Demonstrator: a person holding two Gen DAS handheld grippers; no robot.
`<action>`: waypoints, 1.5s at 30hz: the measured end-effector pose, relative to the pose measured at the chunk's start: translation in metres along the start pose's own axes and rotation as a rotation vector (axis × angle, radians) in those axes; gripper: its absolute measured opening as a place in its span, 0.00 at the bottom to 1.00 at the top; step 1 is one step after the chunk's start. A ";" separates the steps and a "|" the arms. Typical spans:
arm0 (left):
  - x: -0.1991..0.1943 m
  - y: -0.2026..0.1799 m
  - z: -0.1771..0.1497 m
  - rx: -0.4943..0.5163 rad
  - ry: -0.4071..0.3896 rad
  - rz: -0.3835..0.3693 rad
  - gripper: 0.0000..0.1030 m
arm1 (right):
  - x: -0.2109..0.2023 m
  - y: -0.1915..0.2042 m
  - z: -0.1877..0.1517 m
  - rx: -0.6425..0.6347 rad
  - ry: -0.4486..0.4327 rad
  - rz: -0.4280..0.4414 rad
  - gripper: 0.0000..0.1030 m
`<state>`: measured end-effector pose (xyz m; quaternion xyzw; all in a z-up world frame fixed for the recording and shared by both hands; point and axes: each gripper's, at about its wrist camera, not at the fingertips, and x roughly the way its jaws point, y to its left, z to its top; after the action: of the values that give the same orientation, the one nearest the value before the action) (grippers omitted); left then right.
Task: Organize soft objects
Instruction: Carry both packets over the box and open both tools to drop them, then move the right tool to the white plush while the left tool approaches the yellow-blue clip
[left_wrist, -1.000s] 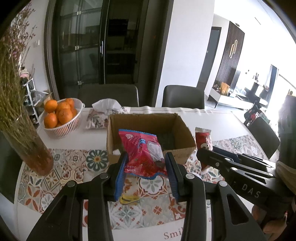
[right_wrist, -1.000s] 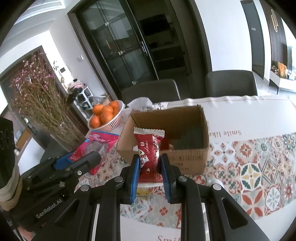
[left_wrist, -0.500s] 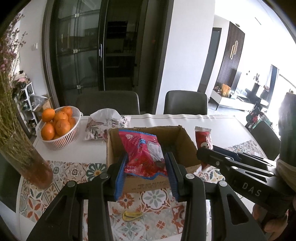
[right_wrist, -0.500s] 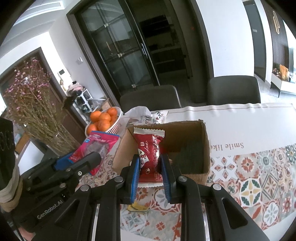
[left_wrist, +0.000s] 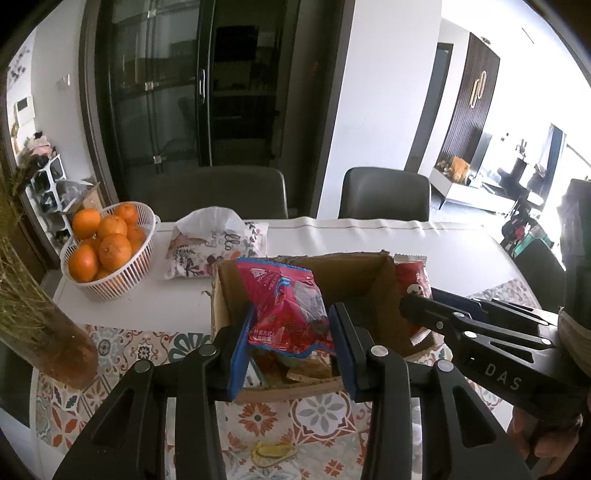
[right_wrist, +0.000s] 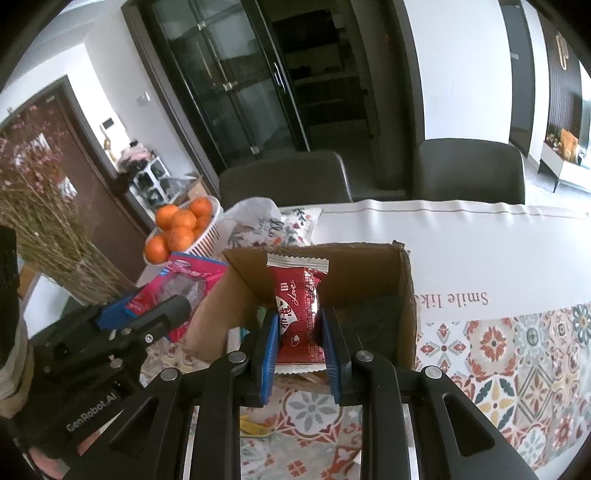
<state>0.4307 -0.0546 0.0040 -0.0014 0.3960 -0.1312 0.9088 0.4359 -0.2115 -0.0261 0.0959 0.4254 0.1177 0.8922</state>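
Note:
My left gripper (left_wrist: 288, 332) is shut on a pink snack bag (left_wrist: 286, 306) and holds it above the open cardboard box (left_wrist: 347, 273). My right gripper (right_wrist: 299, 332) is shut on a dark red snack packet (right_wrist: 297, 314) and holds it over the same box (right_wrist: 369, 266). Several packets lie in the box bottom (left_wrist: 291, 363). The right gripper with its packet (left_wrist: 412, 275) shows at the right in the left wrist view. The left gripper with the pink bag (right_wrist: 184, 284) shows at the left in the right wrist view.
A white basket of oranges (left_wrist: 107, 247) and a floral tissue pouch (left_wrist: 214, 240) stand behind the box on the left. A vase of dried flowers (left_wrist: 40, 321) stands at the near left. A small yellow thing (left_wrist: 273, 450) lies on the patterned tablecloth before the box. Two chairs stand behind the table.
Both grippers have moved forward and up with their packets, from in front of the box to over its opening. The box looks nearer and its inside now shows.

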 end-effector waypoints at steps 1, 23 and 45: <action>0.006 0.001 0.000 0.000 0.010 -0.001 0.39 | 0.006 -0.001 0.001 -0.003 0.013 -0.007 0.24; 0.094 0.013 -0.017 0.023 0.220 0.021 0.39 | 0.087 -0.024 -0.016 -0.022 0.208 -0.059 0.24; 0.049 0.007 -0.018 0.025 0.165 0.056 0.47 | 0.036 -0.020 -0.019 0.003 0.101 -0.128 0.41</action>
<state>0.4514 -0.0578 -0.0438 0.0318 0.4675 -0.1104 0.8765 0.4454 -0.2189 -0.0699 0.0639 0.4754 0.0646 0.8750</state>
